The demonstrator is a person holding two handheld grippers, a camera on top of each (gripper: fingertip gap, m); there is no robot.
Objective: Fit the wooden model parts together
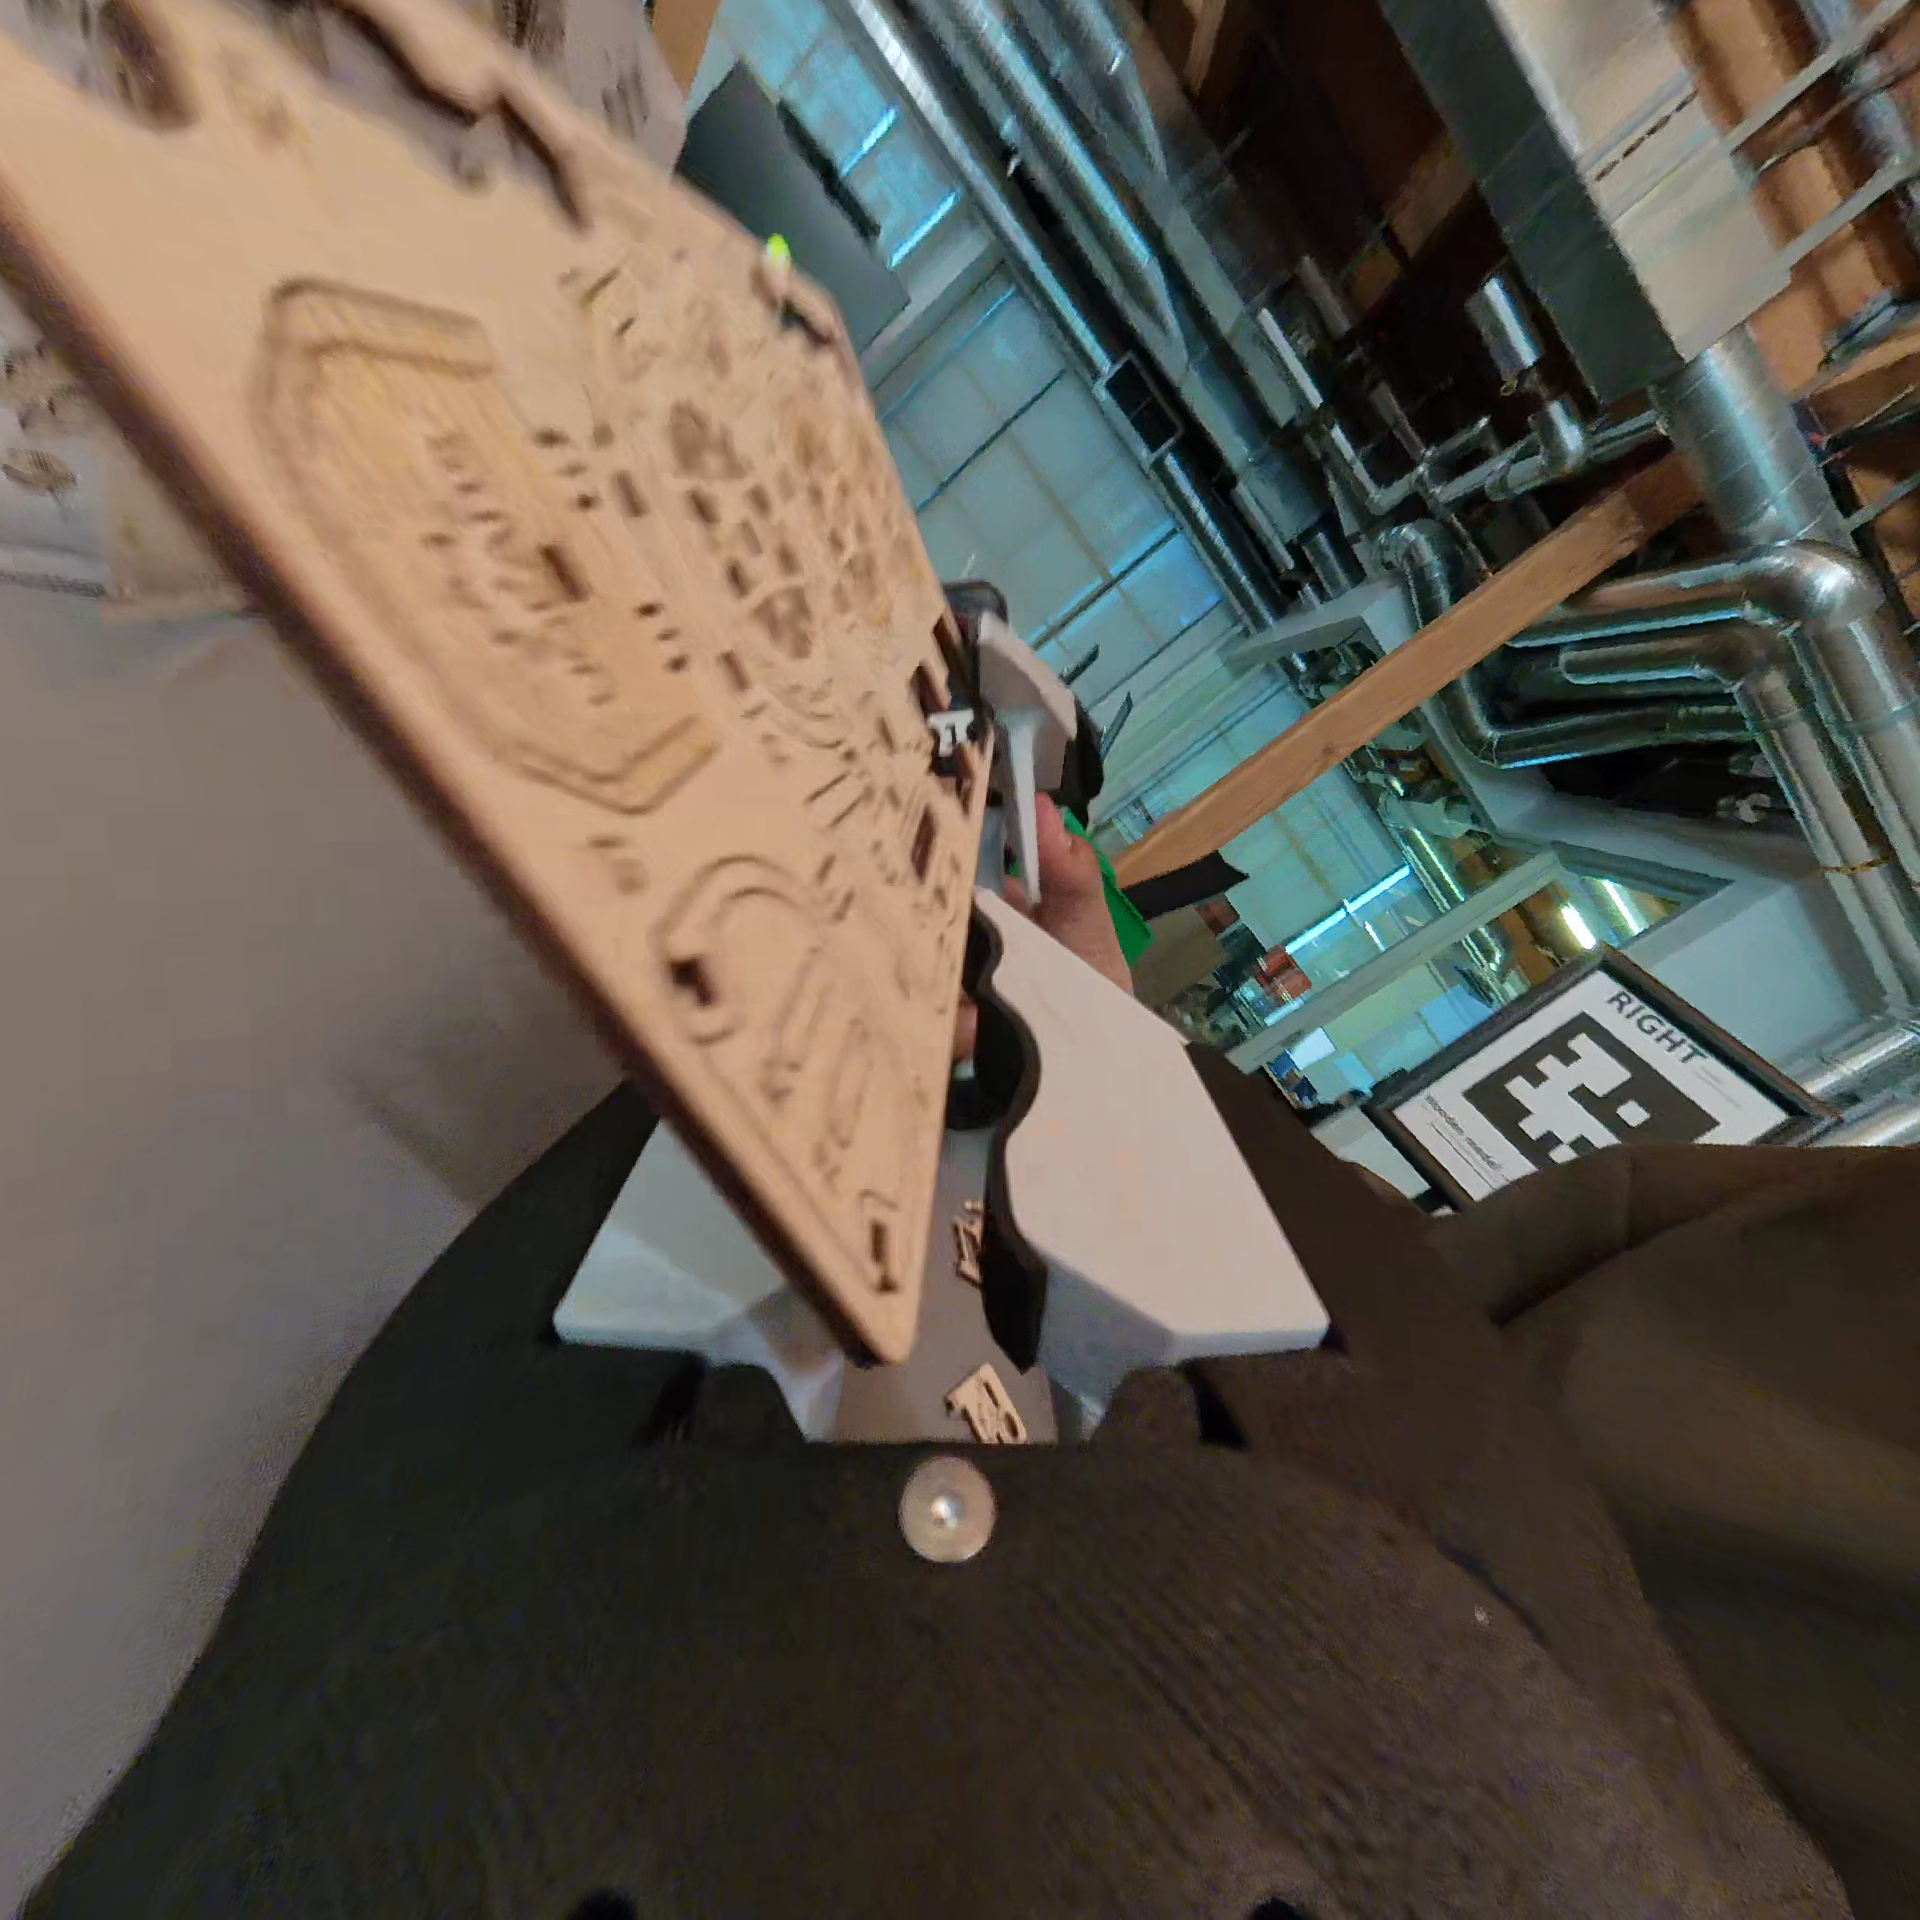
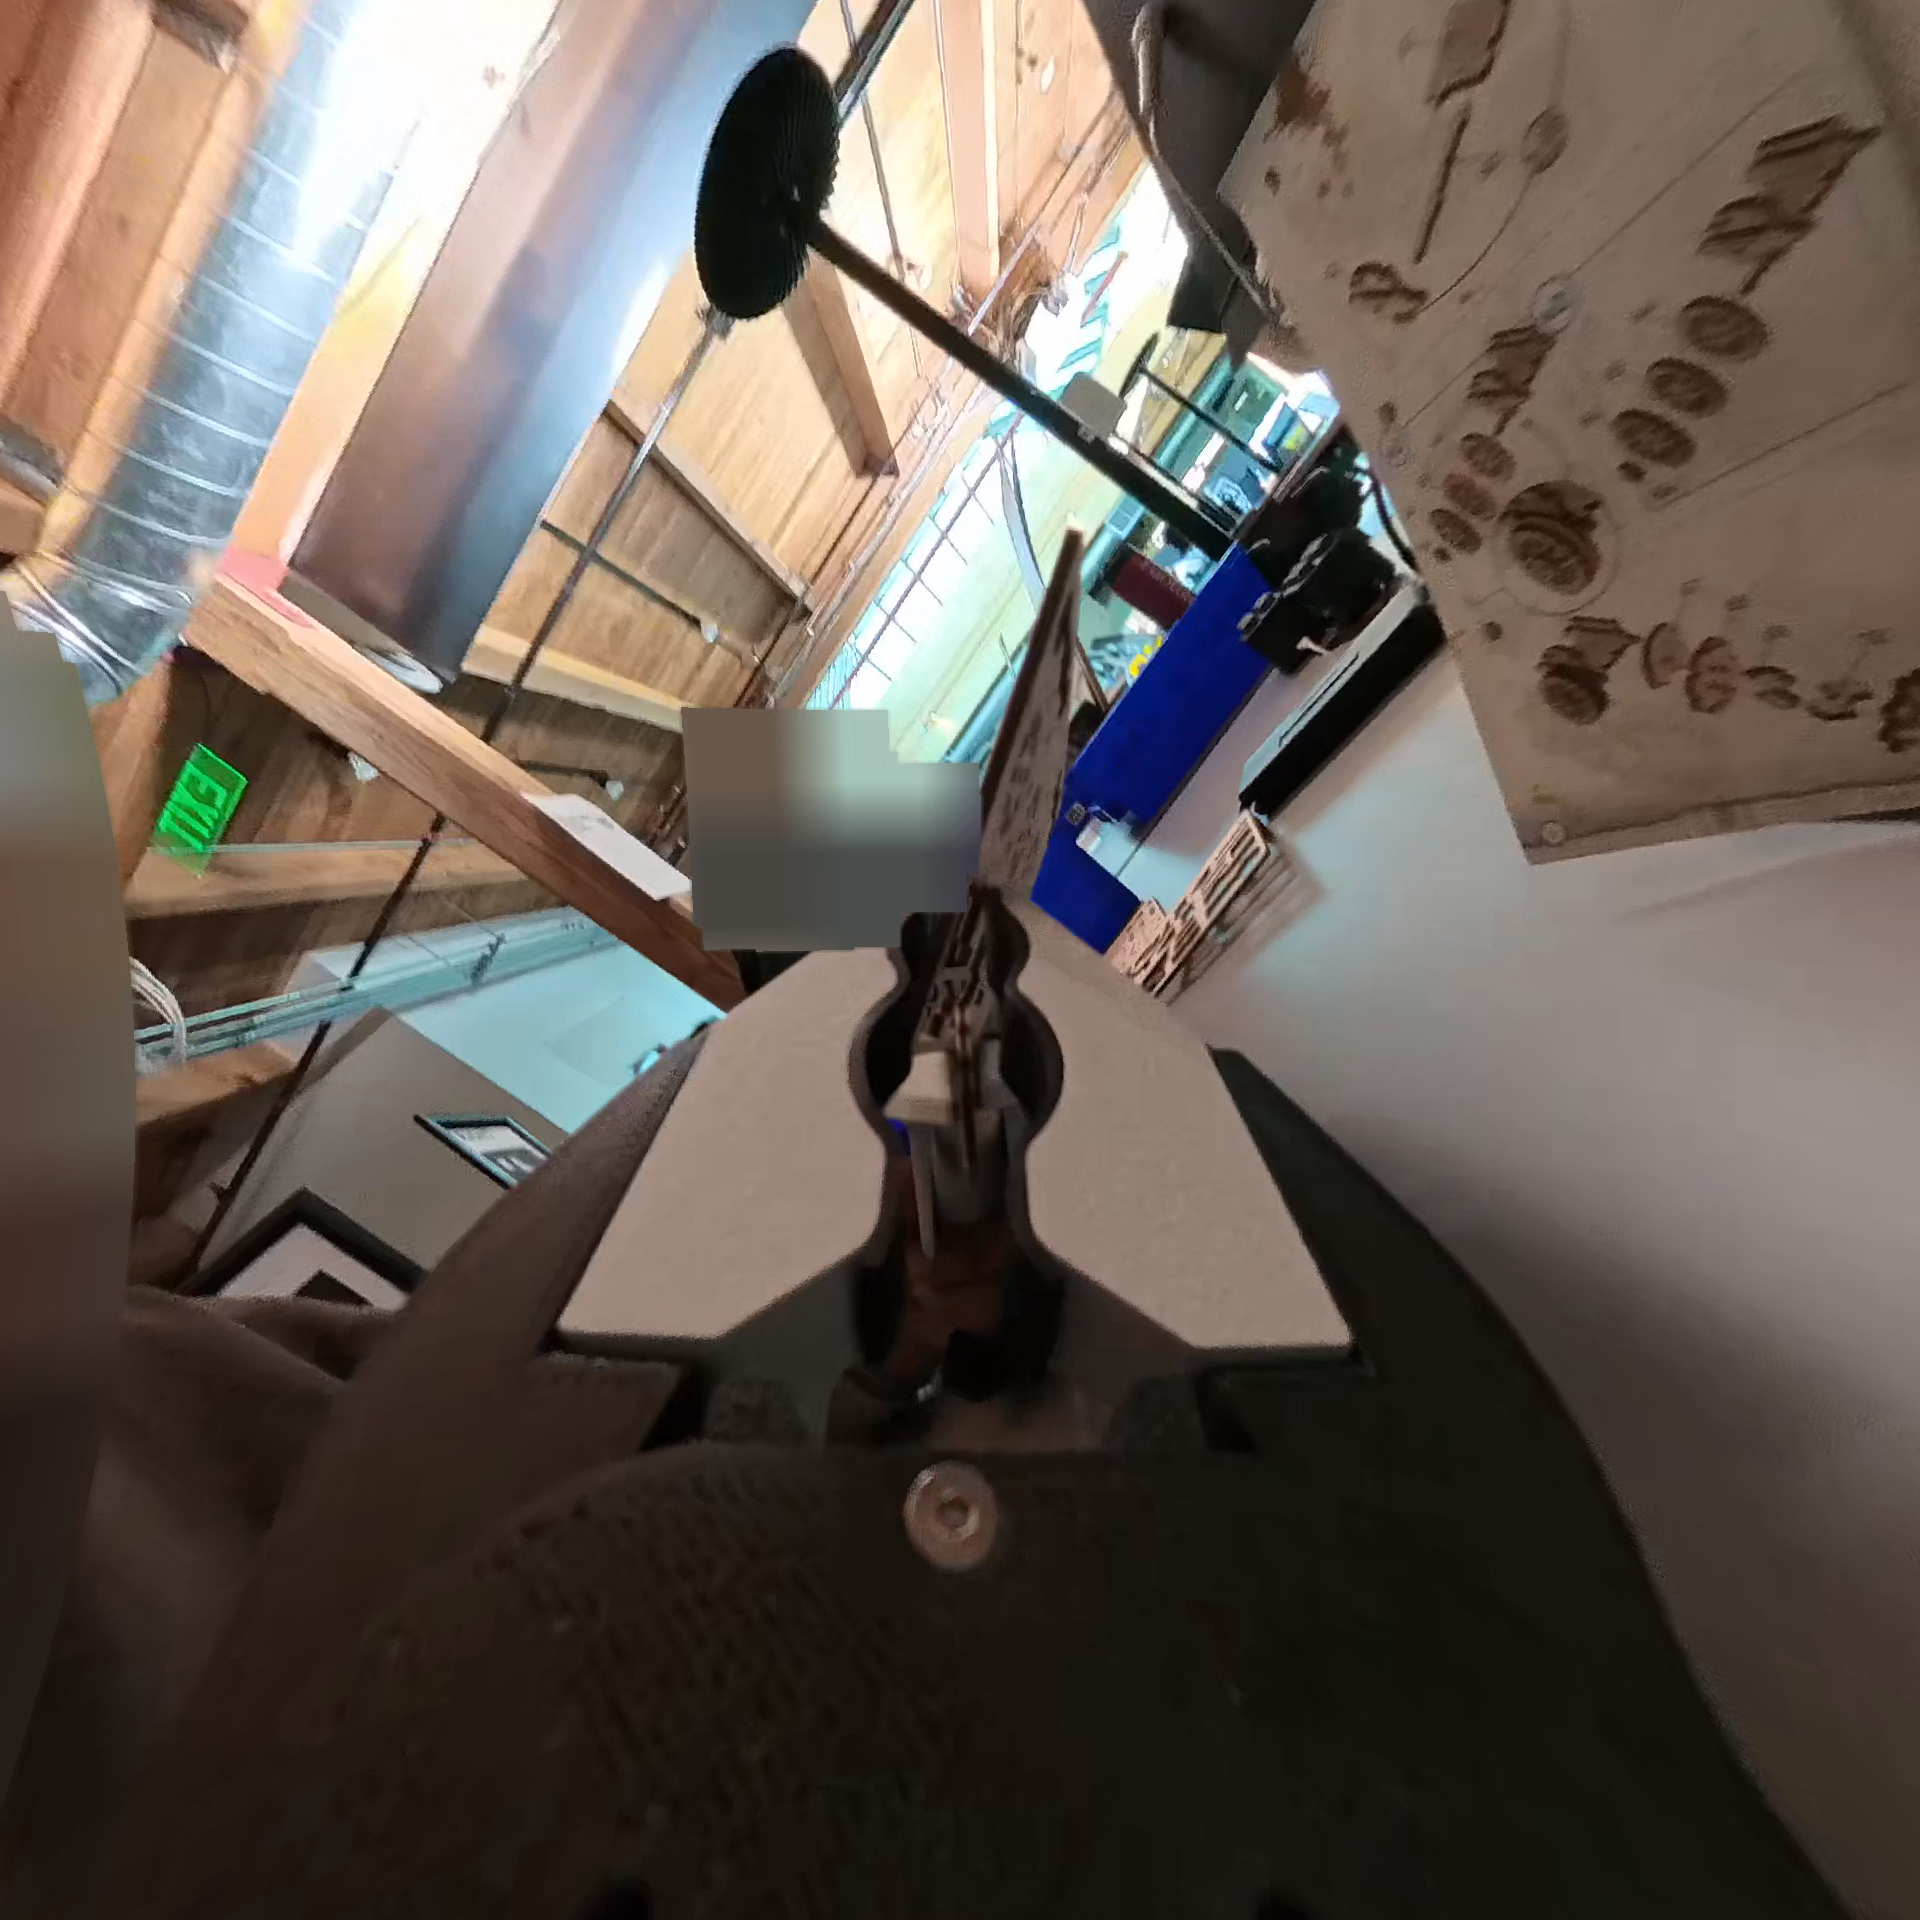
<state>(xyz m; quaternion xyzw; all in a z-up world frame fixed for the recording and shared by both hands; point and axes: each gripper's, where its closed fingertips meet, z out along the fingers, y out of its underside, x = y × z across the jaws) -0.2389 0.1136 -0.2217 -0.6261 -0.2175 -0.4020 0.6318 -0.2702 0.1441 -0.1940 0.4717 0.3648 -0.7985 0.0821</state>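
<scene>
A large laser-cut wooden sheet [image 1: 499,582] with many outlined model parts stands tilted in the air. My left gripper [image 1: 940,997] is shut on its near edge; the sheet hides the left finger's tip. My right gripper [image 1: 1023,758], held by a hand, grips the sheet's far edge. In the right wrist view the sheet [image 2: 1034,727] shows edge-on, rising from between the fingers of my right gripper [image 2: 966,935], which is shut on it. Two small wooden bits [image 1: 987,1408] lie in the gap at my left gripper's base.
A second cut wooden sheet [image 2: 1621,416] lies on the white table [image 2: 1558,1091] at the upper right. A stack of wooden parts [image 2: 1205,914] and a blue box [image 2: 1143,748] stand beyond. A framed marker card [image 1: 1600,1091] stands to the right. Spacing between my two grippers at the tips: around 5 centimetres.
</scene>
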